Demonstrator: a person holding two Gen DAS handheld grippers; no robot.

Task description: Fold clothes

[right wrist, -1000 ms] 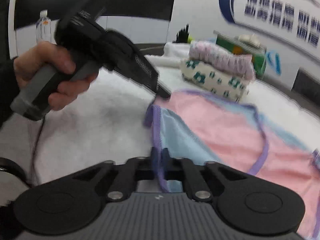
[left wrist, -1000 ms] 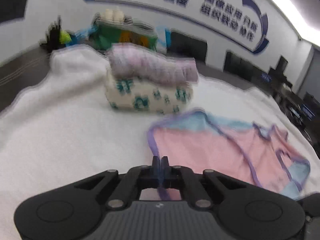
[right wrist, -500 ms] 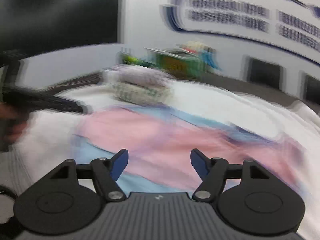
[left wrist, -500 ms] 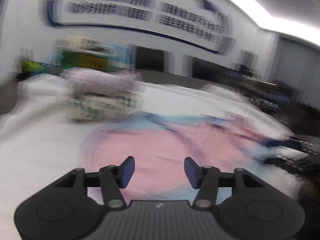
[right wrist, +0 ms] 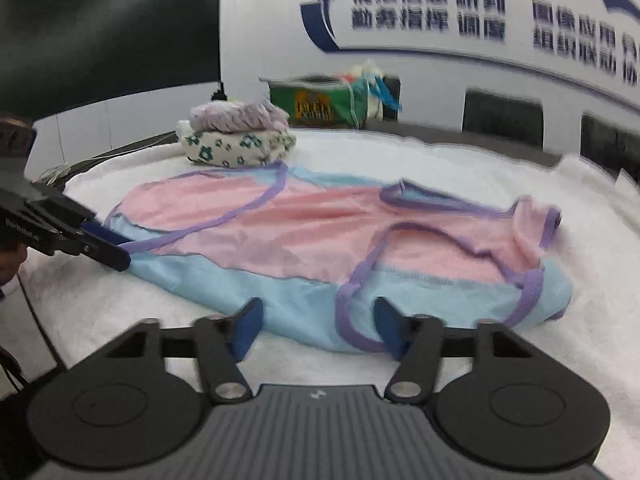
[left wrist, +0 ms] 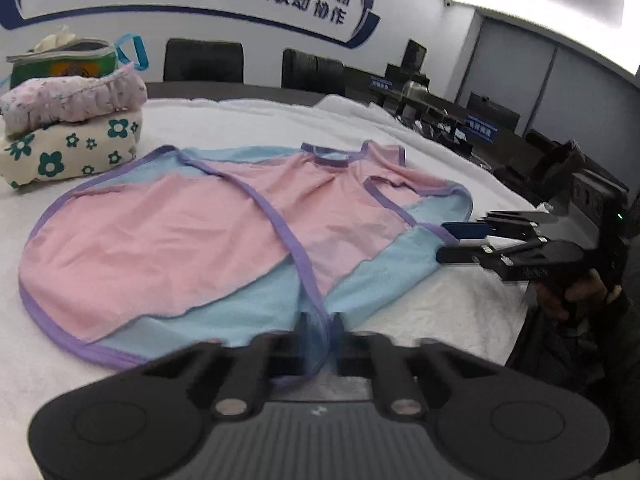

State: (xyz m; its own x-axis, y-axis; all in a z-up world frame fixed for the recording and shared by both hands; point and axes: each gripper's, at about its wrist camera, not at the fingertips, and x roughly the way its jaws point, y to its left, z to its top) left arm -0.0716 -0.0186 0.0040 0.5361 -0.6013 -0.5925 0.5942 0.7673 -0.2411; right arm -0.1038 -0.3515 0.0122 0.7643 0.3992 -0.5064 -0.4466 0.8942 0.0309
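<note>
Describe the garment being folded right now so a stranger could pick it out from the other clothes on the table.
Start at the white fleece cover spread over the table. On it sit a folded stack and one garment lying flat in the middle, its near hem pinched in the left gripper. It is the only piece spread out: pink and light blue with purple trim, while the stacked ones are floral prints.

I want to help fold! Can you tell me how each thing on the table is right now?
Pink and blue garment: spread flat, unfolded.
Left gripper: shut on the garment's purple-trimmed edge.
Right gripper: open, at the garment's blue edge.
Flowered cloth: folded, bottom of the stack.
Lilac cloth: folded, on top.
Green bag: open.
</note>
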